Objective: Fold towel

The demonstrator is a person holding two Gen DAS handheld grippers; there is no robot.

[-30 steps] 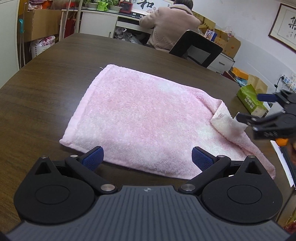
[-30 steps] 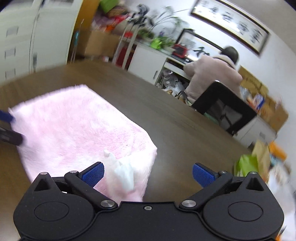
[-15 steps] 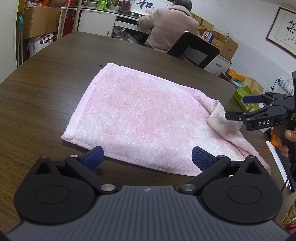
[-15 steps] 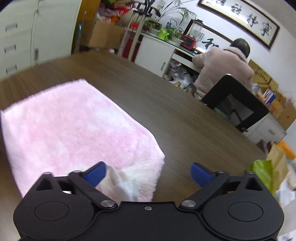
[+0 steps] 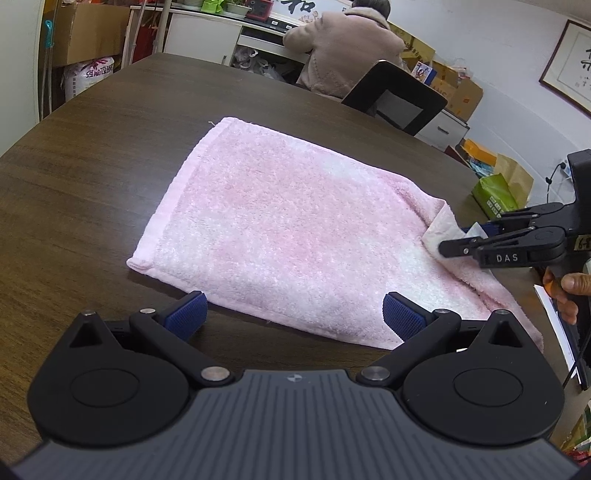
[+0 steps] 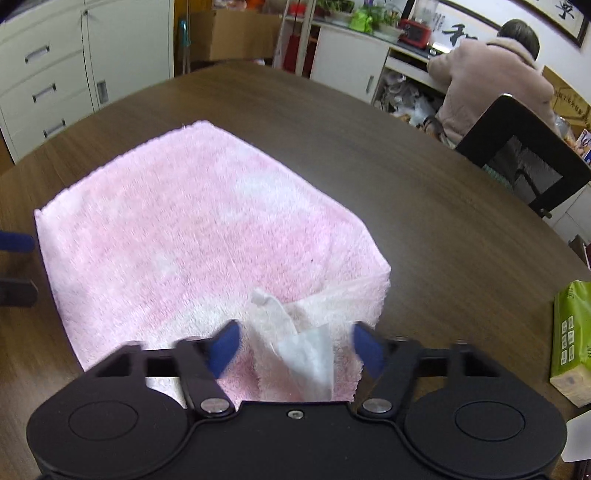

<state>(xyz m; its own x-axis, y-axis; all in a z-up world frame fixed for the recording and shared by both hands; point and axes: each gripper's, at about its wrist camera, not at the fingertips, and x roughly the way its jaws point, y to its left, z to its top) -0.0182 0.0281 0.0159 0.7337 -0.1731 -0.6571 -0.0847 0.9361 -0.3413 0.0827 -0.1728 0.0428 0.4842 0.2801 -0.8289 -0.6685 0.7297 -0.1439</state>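
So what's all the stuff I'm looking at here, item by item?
towel: one, pink, flat on the table, right corner bunched up with a white tag.
table: one, dark brown wood.
chair: one, black, far side of the table.
seated person: one, beige coat, back turned, at the white counter.
tissue pack: one, green, table's right edge.
cardboard box: one, brown, far left.
left tool: one, black with blue pads, open, at the towel's near edge.
right tool: one, black with blue pads, straddling the bunched corner, not yet closed.
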